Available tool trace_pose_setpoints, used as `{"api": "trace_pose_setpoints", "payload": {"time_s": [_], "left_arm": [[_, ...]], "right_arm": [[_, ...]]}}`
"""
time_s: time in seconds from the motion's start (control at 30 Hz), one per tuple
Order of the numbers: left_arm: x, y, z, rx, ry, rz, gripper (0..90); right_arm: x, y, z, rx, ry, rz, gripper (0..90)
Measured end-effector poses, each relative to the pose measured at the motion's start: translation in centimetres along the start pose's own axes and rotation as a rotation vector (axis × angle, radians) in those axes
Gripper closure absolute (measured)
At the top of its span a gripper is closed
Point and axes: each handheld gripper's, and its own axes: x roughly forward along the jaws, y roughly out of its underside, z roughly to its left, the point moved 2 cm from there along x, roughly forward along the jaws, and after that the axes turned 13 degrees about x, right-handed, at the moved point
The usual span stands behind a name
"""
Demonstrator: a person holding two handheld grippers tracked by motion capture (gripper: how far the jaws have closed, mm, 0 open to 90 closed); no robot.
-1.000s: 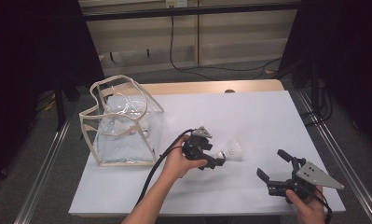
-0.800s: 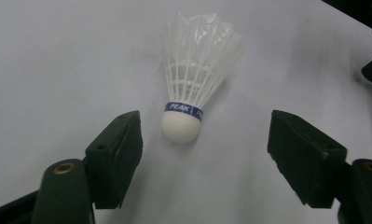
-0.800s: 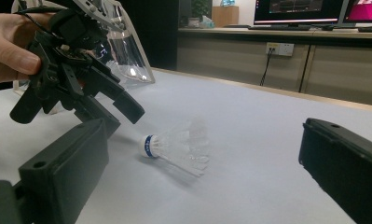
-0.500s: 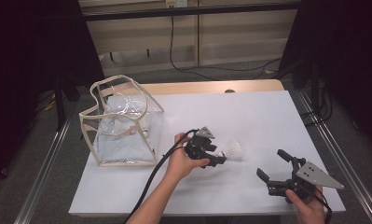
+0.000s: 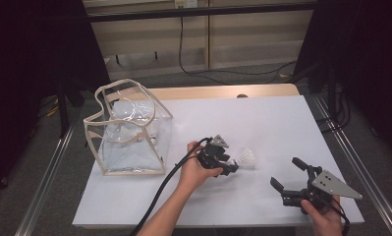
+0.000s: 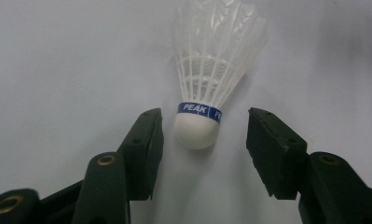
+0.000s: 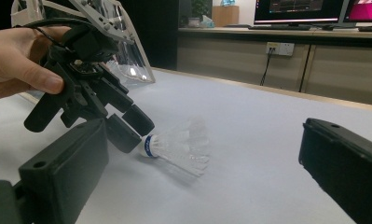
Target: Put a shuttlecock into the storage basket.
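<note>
A white feather shuttlecock (image 5: pixel 246 158) with a blue band lies on its side on the white table (image 5: pixel 262 118). Its cork (image 6: pixel 197 133) points at my left gripper (image 5: pixel 231 165). That gripper (image 6: pixel 204 123) is open, one jaw on each side of the cork with a gap at both sides. In the right gripper view the shuttlecock (image 7: pixel 179 147) rests just beyond the left gripper's fingertips (image 7: pixel 127 126). My right gripper (image 5: pixel 285 172) is open and holds nothing, low over the table's front right, pointing toward the shuttlecock. Its jaws (image 7: pixel 204 140) stand wide apart.
A clear plastic bag with beige trim (image 5: pixel 129 130) stands open-topped at the table's left. The left gripper's black cable (image 5: pixel 164 187) trails toward the front edge. Beyond the wooden far edge (image 5: pixel 208 92) are cables and dark stands.
The left hand has shifted its gripper very slightly at the shuttlecock's cork. The shuttlecock and the right gripper have stayed in place.
</note>
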Motion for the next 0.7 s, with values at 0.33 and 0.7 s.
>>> {"api": "trace_pose_setpoints", "payload": {"time_s": [0.33,0.7], "left_arm": [[1.2,0.2,0.0,0.020,-0.009,0.012,50.9],[1.0,-0.1,-0.3,0.028,-0.005,0.036,65.3]], "right_arm": [[0.0,0.0,0.0,0.001,-0.001,0.000,1.4],[-0.1,-0.1,-0.1,0.000,0.001,-0.001,1.4]]}}
